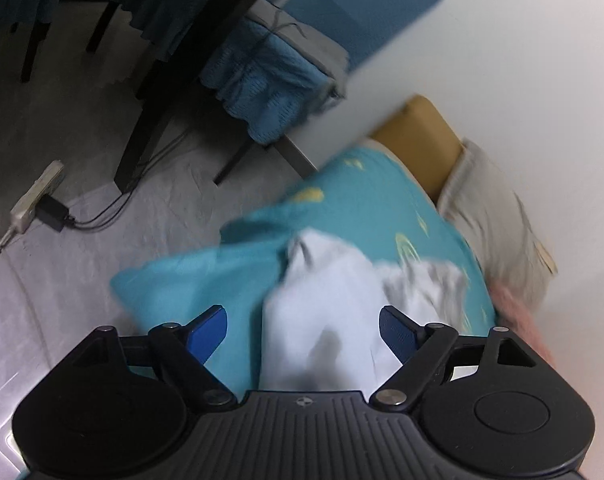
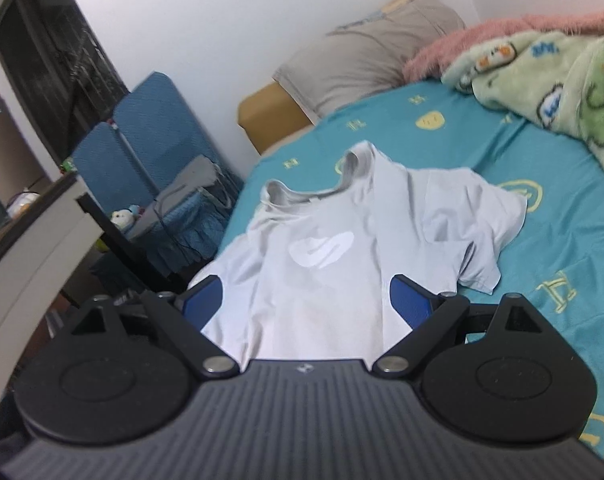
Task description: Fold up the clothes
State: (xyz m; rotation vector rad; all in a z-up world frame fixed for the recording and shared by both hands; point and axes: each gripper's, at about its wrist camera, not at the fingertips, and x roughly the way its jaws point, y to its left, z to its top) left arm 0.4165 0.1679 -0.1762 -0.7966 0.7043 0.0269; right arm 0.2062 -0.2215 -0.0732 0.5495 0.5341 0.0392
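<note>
A white T-shirt (image 2: 322, 240) with a pale logo on the chest lies rumpled on the teal bed sheet (image 2: 522, 240), collar toward the pillow, one sleeve spread to the right. My right gripper (image 2: 306, 300) is open, its blue pads either side of the shirt's lower part, just above it. In the left wrist view the same shirt (image 1: 330, 312) is blurred and bunched near the bed's edge. My left gripper (image 1: 302, 330) is open with the cloth between its blue pads, not clamped.
A grey pillow (image 2: 362, 60) and a brown box (image 2: 269, 116) sit at the head of the bed. A green and pink blanket (image 2: 550, 76) is heaped at right. Blue chairs (image 2: 149, 140), a dark desk leg (image 1: 173, 80) and a power strip (image 1: 37, 196) are beside the bed.
</note>
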